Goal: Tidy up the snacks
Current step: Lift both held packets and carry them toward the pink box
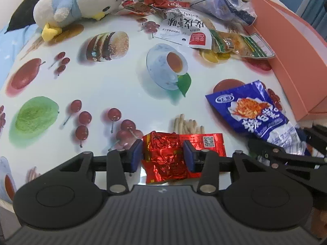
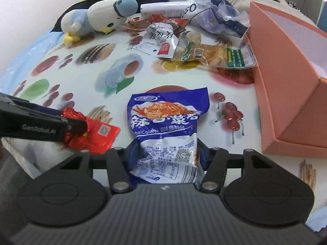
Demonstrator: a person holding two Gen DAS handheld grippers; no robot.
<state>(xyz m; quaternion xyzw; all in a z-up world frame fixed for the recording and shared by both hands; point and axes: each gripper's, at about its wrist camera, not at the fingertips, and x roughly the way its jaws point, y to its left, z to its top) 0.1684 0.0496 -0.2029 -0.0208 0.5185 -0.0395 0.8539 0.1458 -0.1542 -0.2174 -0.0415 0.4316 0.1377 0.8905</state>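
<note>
A crumpled red foil snack packet (image 1: 163,157) lies at the near edge of the fruit-print tablecloth (image 1: 114,85). My left gripper (image 1: 162,155) is shut on it: its blue pads (image 1: 136,155) pinch the bunched middle, and the flat end with the code patch sticks out to the right. A blue and white noodle-snack bag (image 2: 167,122) lies lengthwise in front of my right gripper (image 2: 168,153), which is shut on its narrowed lower part. In the right wrist view the left gripper (image 2: 81,125) comes in from the left on the red packet (image 2: 96,136). The blue bag (image 1: 253,112) also appears in the left wrist view.
An open pink box (image 2: 286,81) stands on the right. At the far edge lies a pile: a white snack packet (image 2: 161,38), a clear packet with green ends (image 2: 214,55), a bluish clear bag (image 2: 216,18) and a white tube (image 2: 163,9). A plush bird (image 2: 98,16) lies far left.
</note>
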